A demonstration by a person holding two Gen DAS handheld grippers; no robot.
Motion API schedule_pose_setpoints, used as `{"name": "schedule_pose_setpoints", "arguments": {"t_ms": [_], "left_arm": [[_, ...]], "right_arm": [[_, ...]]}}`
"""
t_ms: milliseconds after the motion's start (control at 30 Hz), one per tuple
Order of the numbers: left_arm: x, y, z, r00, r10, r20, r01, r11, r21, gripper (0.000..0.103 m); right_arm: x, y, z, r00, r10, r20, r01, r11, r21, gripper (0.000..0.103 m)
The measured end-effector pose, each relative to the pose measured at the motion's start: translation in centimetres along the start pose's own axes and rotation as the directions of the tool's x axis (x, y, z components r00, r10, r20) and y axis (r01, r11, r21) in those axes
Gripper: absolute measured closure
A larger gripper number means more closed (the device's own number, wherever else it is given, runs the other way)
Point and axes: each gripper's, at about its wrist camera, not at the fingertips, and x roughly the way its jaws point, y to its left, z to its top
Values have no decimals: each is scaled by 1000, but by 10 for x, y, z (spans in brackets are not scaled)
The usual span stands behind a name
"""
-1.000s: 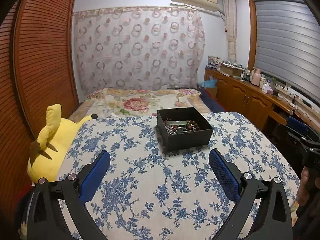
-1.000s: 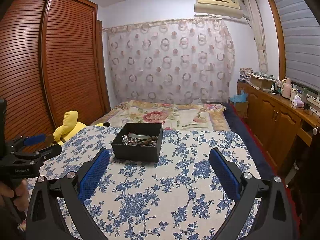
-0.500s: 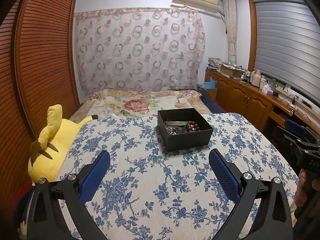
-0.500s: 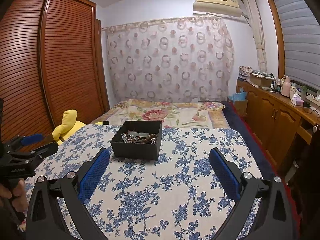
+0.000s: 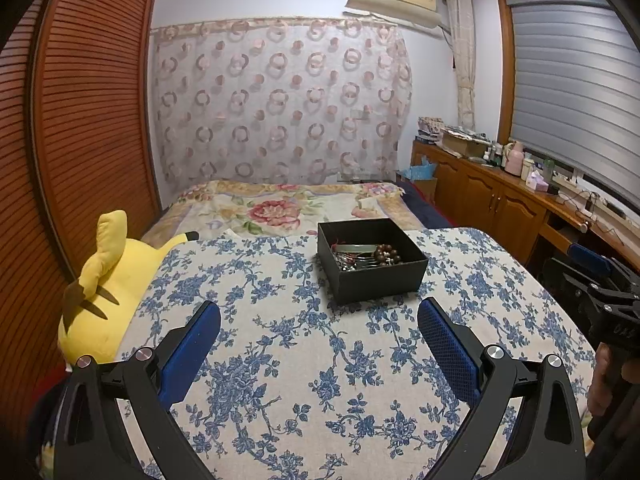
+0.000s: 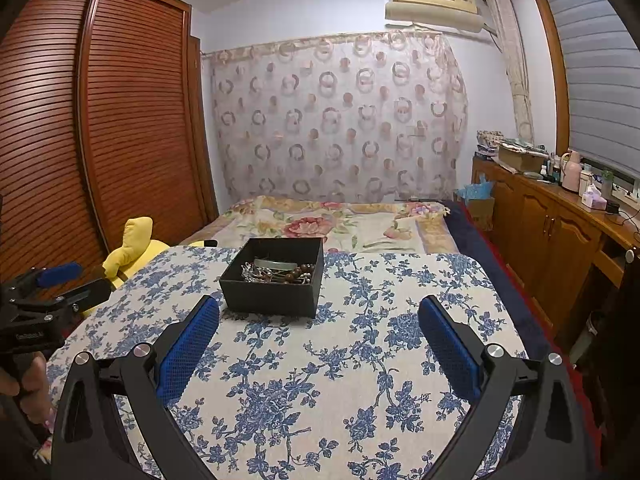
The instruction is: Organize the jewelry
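I see black square box (image 5: 372, 276), open-topped, upright on floral-clothed desk (image 5: 320, 380), toward far edge. Inside: tangled jewelry heap (image 6: 276, 272) with brown bead bracelet (image 5: 386, 255), pale green bangle (image 6: 274, 264), silvery chains (image 5: 348, 262). All lies loose, unsorted.

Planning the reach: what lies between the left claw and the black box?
Only bare floral tablecloth lies between the open left claw and the black box, seen in the left wrist view.

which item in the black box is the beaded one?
The brown wooden bead bracelet, at the box's right side in the left wrist view; the silver chains and pale bangle lack beads.
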Motion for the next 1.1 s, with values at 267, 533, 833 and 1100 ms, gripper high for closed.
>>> {"name": "schedule_pose_setpoints", "arguments": {"t_ms": [267,533,833,1100], "left_arm": [[0,-1,1,1000,0,1,0,1000,2,8],[-5,-3,4,1000,5,11,-5,1000,10,8],[-7,-3,7,1000,10,17,-11,1000,13,8],[-7,-4,6,1000,7,18,-7,1000,11,8]], "right_arm": [[0,0,-1,1000,1,0,-1,1000,-1,3],[0,0,0,1000,2,2,-2,1000,0,3],[0,1,0,1000,1,1,-1,1000,-1,3],[0,1,0,1000,1,1,-1,1000,0,3]]}}
